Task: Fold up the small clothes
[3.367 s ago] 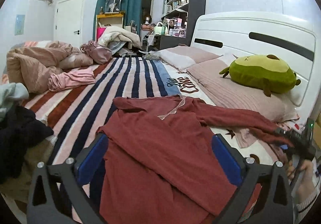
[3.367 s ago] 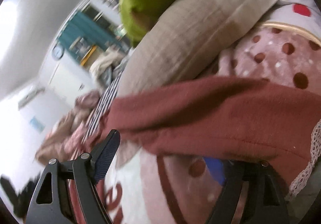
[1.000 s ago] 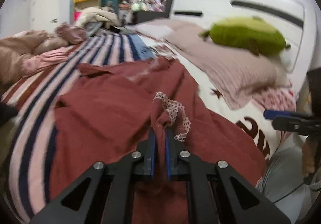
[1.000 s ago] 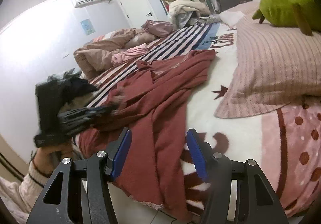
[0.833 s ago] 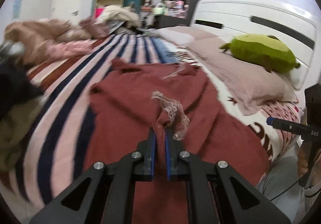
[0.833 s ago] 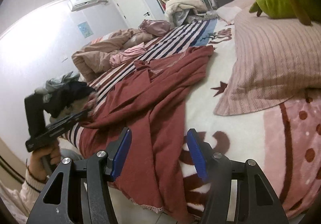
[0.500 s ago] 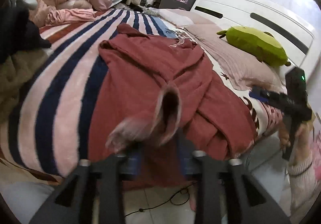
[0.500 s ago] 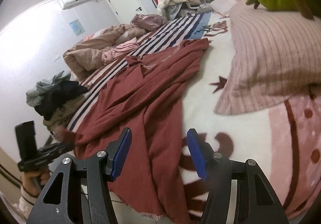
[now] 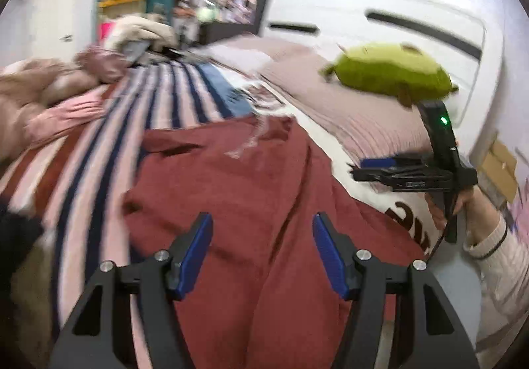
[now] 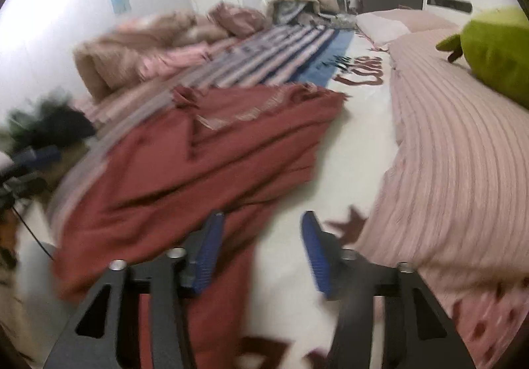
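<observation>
Blurring both views, motion softens the red garment [image 9: 251,203], seemingly crumpled; left hand-held gripper [image 9: 261,246] & right hand-held gripper [image 10: 261,246] spread, empty.

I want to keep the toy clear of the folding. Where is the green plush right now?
The green plush lies on the pink ribbed pillow by the white headboard, upper right in both views, apart from the red garment.

Black angular frames with silver screws carry blue-padded fingers [image 9: 195,250]. The right hand [image 9: 463,207] shows bare skin, a cream ribbed sleeve [image 9: 502,256], a thin black cable.
</observation>
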A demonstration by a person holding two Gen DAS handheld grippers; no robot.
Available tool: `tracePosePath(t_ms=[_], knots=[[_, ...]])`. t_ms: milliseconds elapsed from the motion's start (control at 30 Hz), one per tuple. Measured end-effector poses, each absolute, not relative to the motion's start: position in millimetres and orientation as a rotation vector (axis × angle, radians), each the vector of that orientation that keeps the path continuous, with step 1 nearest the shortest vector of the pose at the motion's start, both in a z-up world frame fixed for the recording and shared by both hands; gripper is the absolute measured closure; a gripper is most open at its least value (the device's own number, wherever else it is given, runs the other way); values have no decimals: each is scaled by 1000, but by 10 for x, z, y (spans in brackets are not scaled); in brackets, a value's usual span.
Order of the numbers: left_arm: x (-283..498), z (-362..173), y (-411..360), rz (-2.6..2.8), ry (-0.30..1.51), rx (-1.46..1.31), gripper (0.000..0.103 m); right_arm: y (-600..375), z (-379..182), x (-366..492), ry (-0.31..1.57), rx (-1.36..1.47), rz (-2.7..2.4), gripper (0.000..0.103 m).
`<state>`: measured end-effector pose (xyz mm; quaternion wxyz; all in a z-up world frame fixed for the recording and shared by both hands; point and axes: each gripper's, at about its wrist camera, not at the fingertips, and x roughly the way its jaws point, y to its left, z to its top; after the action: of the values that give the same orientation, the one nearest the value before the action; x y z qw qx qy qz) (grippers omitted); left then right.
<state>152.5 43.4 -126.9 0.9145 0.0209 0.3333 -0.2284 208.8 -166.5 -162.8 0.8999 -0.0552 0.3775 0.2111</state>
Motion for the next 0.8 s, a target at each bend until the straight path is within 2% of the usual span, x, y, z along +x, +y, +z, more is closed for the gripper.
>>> tracePosePath(t_ms=[33, 100, 167, 333, 367, 400, 433, 500, 733, 767, 800], knots=[[1707, -1349, 304, -513, 715, 60, 45, -1650, -1678, 2150, 798, -137, 426, 69], [1939, -1465, 114, -564, 763, 73, 54, -1644, -1791, 2269, 841, -152, 433, 70], [2185, -1598, -84, -578, 810, 114, 58, -1652, -1866, 2329, 860, -146, 457, 70], [2679, -1811, -402, -615, 880, 151, 58, -1699, -1897, 2446, 857, -74, 503, 69], [2750, -1844, -428, -622, 890, 141, 62, -1715, -1901, 2466, 860, -54, 511, 69], [2815, -1864, -443, -624, 901, 136, 73, -1726, -1906, 2484, 863, -39, 515, 69], [2869, -1889, -476, -627, 912, 136, 78, -1727, -1912, 2496, 866, -30, 517, 69], [2917, -1909, -503, -661, 929, 121, 101, -1737, -1924, 2512, 869, -19, 524, 69], [2884, -1780, -255, -557, 874, 116, 102, -1773, -1896, 2504, 852, 27, 567, 69], [2888, -1778, -210, -535, 871, 122, 102, -1764, -1881, 2497, 847, 27, 576, 65], [2909, -1779, -169, -518, 872, 126, 102, -1759, -1876, 2492, 843, 23, 576, 55]])
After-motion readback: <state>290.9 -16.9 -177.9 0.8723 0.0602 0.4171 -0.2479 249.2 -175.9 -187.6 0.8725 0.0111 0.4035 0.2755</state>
